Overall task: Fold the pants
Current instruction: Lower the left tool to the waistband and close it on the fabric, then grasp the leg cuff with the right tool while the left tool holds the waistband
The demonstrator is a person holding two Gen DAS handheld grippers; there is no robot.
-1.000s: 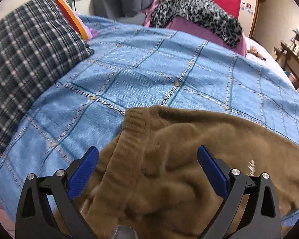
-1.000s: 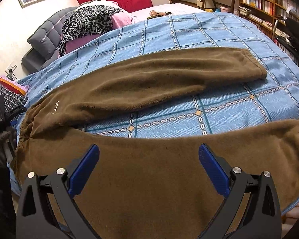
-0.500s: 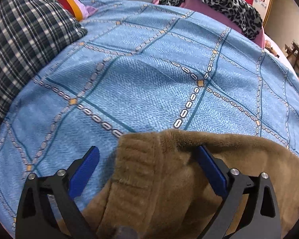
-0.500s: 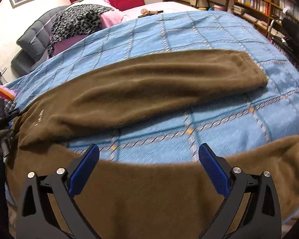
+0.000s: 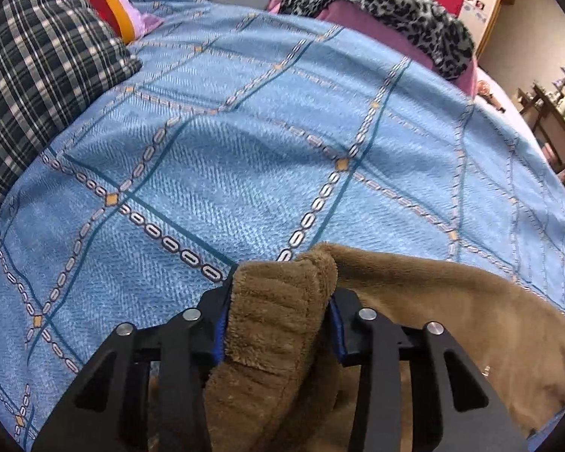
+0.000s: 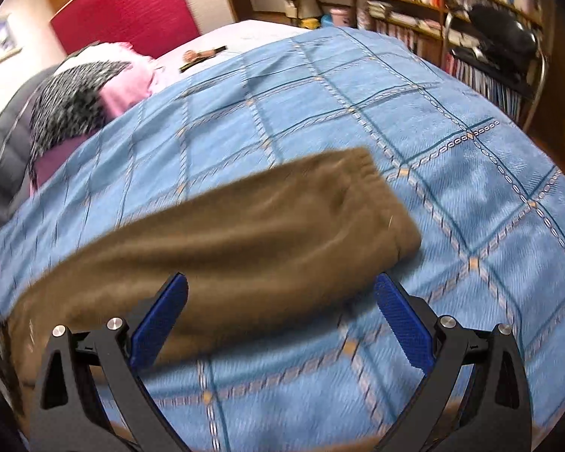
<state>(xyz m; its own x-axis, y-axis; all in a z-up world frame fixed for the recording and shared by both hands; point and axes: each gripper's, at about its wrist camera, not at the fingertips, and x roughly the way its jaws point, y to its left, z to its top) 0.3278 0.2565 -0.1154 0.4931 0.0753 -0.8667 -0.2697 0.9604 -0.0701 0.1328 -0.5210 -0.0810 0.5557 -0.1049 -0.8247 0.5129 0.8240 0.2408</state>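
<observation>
Left gripper (image 5: 278, 324) closing on the brown fleece pants' waistband (image 5: 282, 301) between its pads; right gripper (image 6: 280, 320), fingers spread and empty, should pinch the leg cuff (image 6: 373, 196) squarely.

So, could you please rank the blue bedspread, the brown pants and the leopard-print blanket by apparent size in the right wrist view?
1. Blue bedspread: fills most of the frame.
2. Brown pants.
3. Leopard-print blanket: smallest, though it lies farthest from the camera.

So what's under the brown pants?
The brown pants lie on the blue checked blanket. The left claw is closing on their bunched waistband. Whatever lies beneath the blanket is covered.
</observation>
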